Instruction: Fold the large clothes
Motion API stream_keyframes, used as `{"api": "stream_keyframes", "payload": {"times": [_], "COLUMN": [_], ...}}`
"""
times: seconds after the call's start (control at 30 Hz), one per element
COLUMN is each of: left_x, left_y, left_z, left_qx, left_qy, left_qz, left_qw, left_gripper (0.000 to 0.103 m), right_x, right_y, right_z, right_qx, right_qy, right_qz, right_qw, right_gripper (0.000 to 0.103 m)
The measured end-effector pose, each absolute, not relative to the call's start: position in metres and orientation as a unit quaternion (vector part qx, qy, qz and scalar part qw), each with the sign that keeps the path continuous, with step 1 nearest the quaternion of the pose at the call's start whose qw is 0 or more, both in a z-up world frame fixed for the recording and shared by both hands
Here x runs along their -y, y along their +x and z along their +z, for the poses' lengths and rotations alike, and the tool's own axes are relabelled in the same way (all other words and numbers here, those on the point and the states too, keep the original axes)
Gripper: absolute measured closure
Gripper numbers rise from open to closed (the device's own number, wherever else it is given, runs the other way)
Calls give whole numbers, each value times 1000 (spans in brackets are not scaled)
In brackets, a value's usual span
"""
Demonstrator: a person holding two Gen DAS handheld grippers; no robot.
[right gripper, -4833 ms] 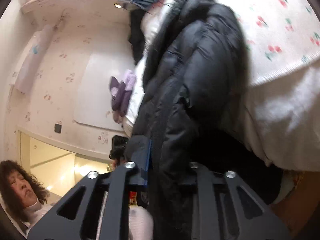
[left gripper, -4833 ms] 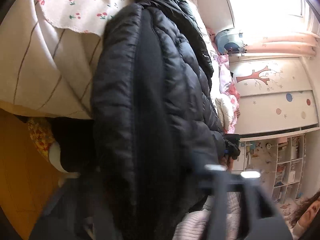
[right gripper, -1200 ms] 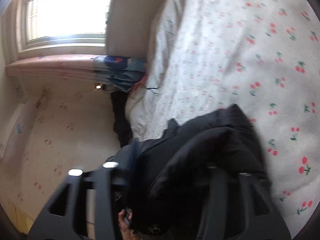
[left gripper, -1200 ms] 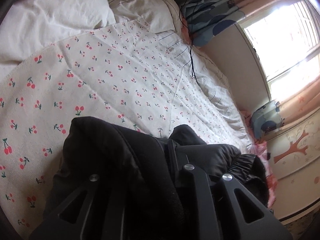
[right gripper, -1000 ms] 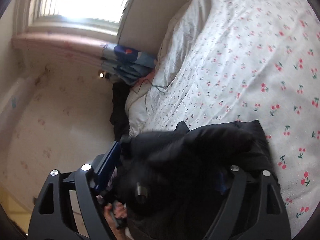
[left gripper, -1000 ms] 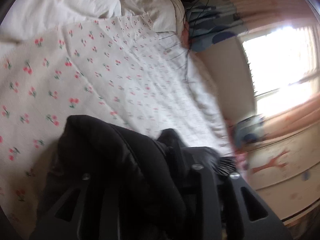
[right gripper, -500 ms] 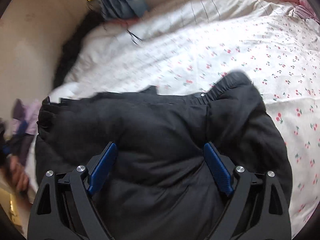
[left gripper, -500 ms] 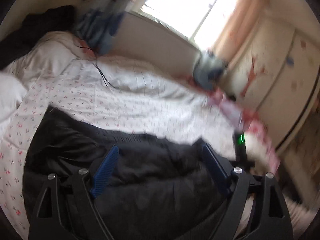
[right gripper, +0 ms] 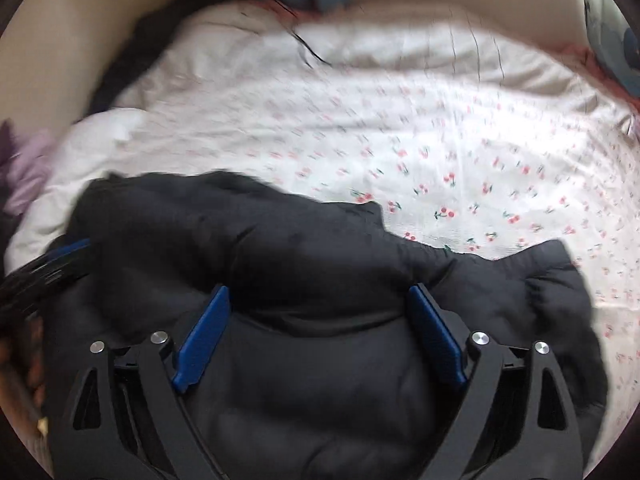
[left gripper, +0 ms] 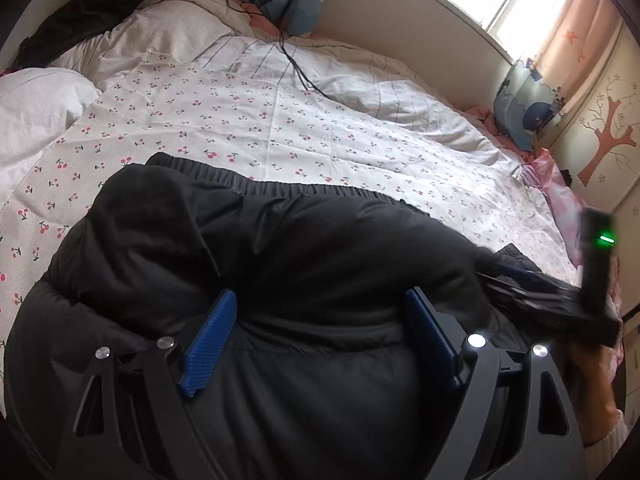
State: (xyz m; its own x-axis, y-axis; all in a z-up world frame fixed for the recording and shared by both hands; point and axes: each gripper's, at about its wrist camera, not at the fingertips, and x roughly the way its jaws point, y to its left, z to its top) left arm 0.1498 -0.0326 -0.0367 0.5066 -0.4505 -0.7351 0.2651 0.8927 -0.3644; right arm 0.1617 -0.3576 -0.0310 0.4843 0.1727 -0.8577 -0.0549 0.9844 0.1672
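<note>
A puffy black quilted down jacket (left gripper: pixel 304 264) lies in a folded heap on the bed, filling the lower half of both wrist views, on a white bedspread printed with small red cherries (left gripper: pixel 256 120). Its fabric is matte and dark, with soft stitched channels and deep creases. In the left wrist view a gathered elastic hem runs along its far edge from the centre left toward the right, and a thick fold bulges at the centre left. In the right wrist view, which is blurred, the far edge is uneven and a rounded lobe of the jacket spreads toward the lower right. The left tongs (left gripper: pixel 322 312) stand wide over the jacket, blue pads apart on either side of a broad stretch of cloth, not pinching it; their jaws have just been opening. The right tongs (right gripper: pixel 320 312) stand wide in the same way above the jacket, gripping nothing; these too have been opening a little. At the right edge of the left wrist view the right tongs show as a dark blurred device with a green light, in a person's hand (left gripper: pixel 592 372). A black cable (left gripper: pixel 296 68) trails across the bed's upper part.
</note>
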Motion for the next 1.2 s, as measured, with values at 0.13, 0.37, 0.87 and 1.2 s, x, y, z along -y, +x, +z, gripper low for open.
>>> {"api": "stream_keyframes", "payload": {"times": [0.13, 0.37, 0.87, 1.2], "left_x": [32, 29, 35, 29], "left_y": [161, 156, 133, 117], "left_z": [-41, -39, -28, -28], "left_qx": [-455, -450, -418, -392], "left_qy": [-114, -124, -65, -53], "left_qz": [-198, -182, -141, -117], "left_qw": [861, 865, 895, 911], "left_gripper": [21, 21, 20, 19], "right_x": [359, 310, 379, 453], "right_y": [181, 165, 106, 80], "right_z": [-46, 9, 26, -27], "right_qx": [-528, -476, -452, -470], "right_qy": [62, 51, 22, 126], "right_qz": [55, 135, 16, -31], "right_qw": [845, 868, 891, 873], "right_gripper": [16, 16, 9, 8]}}
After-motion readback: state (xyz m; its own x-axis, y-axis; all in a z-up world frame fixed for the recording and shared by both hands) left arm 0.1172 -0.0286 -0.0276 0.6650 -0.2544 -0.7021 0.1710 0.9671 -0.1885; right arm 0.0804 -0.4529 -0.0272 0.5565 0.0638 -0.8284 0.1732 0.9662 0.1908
